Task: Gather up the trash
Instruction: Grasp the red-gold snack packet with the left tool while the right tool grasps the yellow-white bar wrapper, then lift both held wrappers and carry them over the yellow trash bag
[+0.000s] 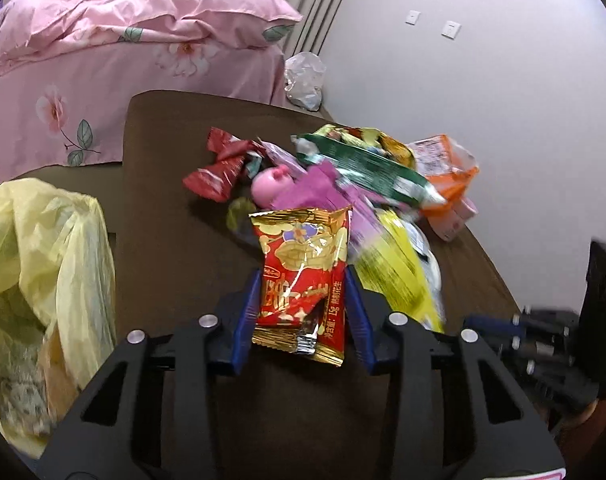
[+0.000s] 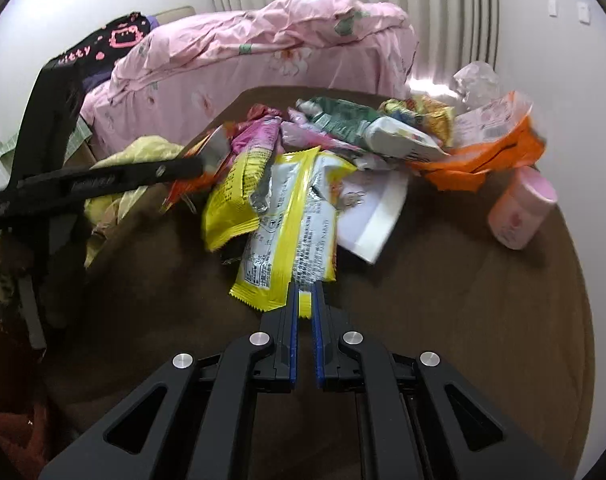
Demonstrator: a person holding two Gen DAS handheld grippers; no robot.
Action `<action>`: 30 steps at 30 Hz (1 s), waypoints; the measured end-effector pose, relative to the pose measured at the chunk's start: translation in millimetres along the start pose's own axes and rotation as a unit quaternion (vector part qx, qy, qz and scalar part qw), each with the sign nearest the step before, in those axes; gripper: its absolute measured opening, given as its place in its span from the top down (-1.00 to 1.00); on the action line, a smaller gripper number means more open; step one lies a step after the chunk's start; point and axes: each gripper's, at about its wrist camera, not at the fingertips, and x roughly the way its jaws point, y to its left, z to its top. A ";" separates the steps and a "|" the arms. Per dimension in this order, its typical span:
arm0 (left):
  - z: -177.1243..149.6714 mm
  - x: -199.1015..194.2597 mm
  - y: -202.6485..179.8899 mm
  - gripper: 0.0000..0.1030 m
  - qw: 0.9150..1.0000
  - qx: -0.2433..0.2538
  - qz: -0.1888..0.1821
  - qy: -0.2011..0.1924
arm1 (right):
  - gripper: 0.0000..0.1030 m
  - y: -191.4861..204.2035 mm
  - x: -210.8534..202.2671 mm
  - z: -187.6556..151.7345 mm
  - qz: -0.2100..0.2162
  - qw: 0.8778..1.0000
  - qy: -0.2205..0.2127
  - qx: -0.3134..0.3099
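On the brown table (image 1: 175, 208), beside a bed under a pink flowered quilt (image 1: 115, 40), most of the job was yet to be done. At the table's left edge hung a pale yellow bin bag (image 1: 43, 256), mouth open, with what looked like a few scraps already inside, though the blur there made that hard to judge.

The pile of wrappers (image 2: 343, 136) was large and sat toward the far side of the table: a green packet (image 1: 367, 168), an orange bag (image 2: 483, 160), a dark red wrapper (image 1: 219, 172), purple ones, a white sheet of paper (image 2: 375, 208), and a pink pot (image 2: 519, 212) standing apart on the right. A clear plastic bag (image 1: 303, 80) lay beyond the table, against the wall.

Nearer in, two pieces were being taken. The left gripper (image 1: 303, 300) had its blue pads pressed to both sides of a red and gold snack packet (image 1: 303, 276), the jaws held partway apart by the packet's width. The right gripper (image 2: 305, 304) had its jaws drawn almost together, pinching the near corner of a yellow and silver wrapper (image 2: 287, 240), which trailed back onto the heap.

By my reckoning the collecting was at an early stage: two pieces gripped but not yet bagged, and everything else on the table left to clear.
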 end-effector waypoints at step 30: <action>-34.8 -44.2 -7.0 -0.23 0.998 -0.046 -0.032 -0.002 | 0.58 -6.9 49.8 30.2 0.086 0.996 0.008 -0.012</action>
